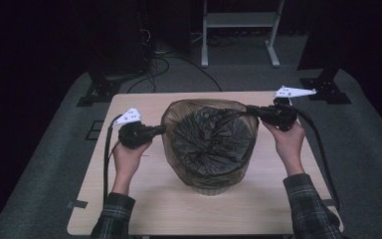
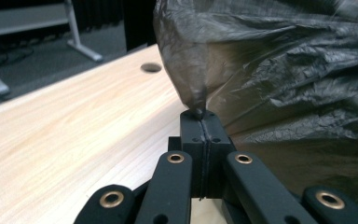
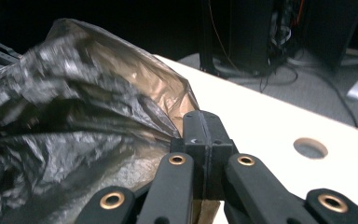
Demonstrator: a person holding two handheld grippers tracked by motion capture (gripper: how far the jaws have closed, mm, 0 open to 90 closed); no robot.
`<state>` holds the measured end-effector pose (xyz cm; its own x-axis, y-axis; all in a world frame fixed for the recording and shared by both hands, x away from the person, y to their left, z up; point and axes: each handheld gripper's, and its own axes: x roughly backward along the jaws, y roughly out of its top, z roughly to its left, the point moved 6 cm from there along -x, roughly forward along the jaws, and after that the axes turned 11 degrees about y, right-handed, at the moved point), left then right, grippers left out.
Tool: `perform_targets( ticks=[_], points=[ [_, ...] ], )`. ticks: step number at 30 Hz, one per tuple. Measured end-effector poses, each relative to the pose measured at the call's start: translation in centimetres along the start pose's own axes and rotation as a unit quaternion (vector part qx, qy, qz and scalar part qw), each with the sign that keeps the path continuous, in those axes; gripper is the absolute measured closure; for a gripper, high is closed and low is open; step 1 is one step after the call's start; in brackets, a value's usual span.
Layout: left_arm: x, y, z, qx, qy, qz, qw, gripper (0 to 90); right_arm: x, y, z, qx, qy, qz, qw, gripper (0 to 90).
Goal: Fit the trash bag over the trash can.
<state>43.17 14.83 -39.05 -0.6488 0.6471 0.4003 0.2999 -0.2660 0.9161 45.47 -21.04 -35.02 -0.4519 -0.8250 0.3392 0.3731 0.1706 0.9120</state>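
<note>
Left tool [image 1: 163, 129] jaws pressed together, pinching a fold of the thin dark plastic bag [image 1: 209, 142] at its left rim; in the left gripper view the film bunches to a point right at the tool [image 2: 204, 113] tips. Right tool [image 1: 249, 109] also clamped tight on the bag's rim at the upper right; the right gripper view shows film pulled out from beside its closed jaws, tool [image 3: 204, 116], bag [image 3: 74, 140]. Bag mouth is stretched between the two tools, sitting over a pale round bin [image 1: 209, 188] near the middle of the worktop [image 1: 144, 204]

Worktop is light wood grain, rounded corners, with a round cable hole [image 3: 310, 148] near the far edge, also seen in the left gripper view [image 2: 150, 67]. Grey carpet floor [image 1: 54, 164] around it, black stands at both far corners, cables on the floor behind, a white frame leg [image 1: 273, 47] at the back. Room is very dark beyond

Hard to make out: the bin is mostly covered by the bag, just its lower wall shows. Bag interior is crumpled black, contents cannot be told. Exact pinch spot of the right tool is hidden behind its own jaws. Sleeves are cut off at the bottom edge of the high view
</note>
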Motion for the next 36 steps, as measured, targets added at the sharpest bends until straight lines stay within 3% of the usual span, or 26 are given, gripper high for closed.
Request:
perform_targets(
  ticks=[1,2,4,12,18,28,30,31,32,33,34,35,36],
  points=[
    [-0.5,-0.3,0.2,0.001,0.002,0.009,1.0000,89.7,-0.3,-1.0,-0.8,-0.009,-0.013,0.010,0.9998,90.0],
    [-1.0,-0.7,0.3,0.004,0.005,0.019,0.9998,89.7,-0.3,-1.0,-0.8,-0.009,-0.013,0.010,0.9998,90.0],
    [-2.2,-2.2,0.5,0.008,0.006,0.042,0.9991,89.7,-0.8,-2.8,-1.7,-0.022,-0.023,0.023,0.9992,90.0],
    [-3.6,-5.5,0.4,0.008,0.008,0.085,0.9963,89.7,-1.5,-7.3,-2.9,-0.045,-0.036,0.051,0.9970,90.0],
    [-4.3,-6.8,-0.1,-0.011,0.011,0.114,0.9934,89.7,-1.9,-10.1,-3.3,-0.062,-0.039,0.064,0.9953,90.0],
    [-4.7,-8.5,-0.3,-0.014,0.009,0.144,0.9895,89.6,-2.0,-12.8,-3.5,-0.072,-0.039,0.076,0.9937,90.0],
    [-4.6,-8.5,-0.2,-0.013,0.011,0.142,0.9898,89.5,-2.0,-13.1,-3.5,-0.073,-0.043,0.084,0.9929,89.9],
    [-4.6,-8.5,-0.2,-0.013,0.011,0.142,0.9898,85.9,-2.0,-13.2,-3.6,-0.072,-0.043,0.085,0.9929,86.2],
    [-4.5,-8.4,0.0,-0.010,0.016,0.138,0.9902,79.8,-1.9,-13.2,-3.6,-0.071,-0.048,0.083,0.9928,76.8],
    [-4.3,-8.2,0.2,-0.007,0.020,0.132,0.9910,79.8,-1.9,-13.2,-3.6,-0.071,-0.048,0.083,0.9928,76.8],
    [-3.7,-7.7,0.4,0.003,0.021,0.117,0.9929,72.4,-1.4,-12.9,-3.7,-0.069,-0.049,0.072,0.9938,68.4],
    [-3.7,-7.7,0.4,0.003,0.021,0.117,0.9929,67.3,-1.0,-12.6,-3.7,-0.062,-0.053,0.066,0.9944,62.9],
    [-3.3,-7.4,0.5,0.007,0.023,0.109,0.9937,67.3,-1.0,-12.6,-3.7,-0.062,-0.053,0.066,0.9944,62.9]
  ],
)
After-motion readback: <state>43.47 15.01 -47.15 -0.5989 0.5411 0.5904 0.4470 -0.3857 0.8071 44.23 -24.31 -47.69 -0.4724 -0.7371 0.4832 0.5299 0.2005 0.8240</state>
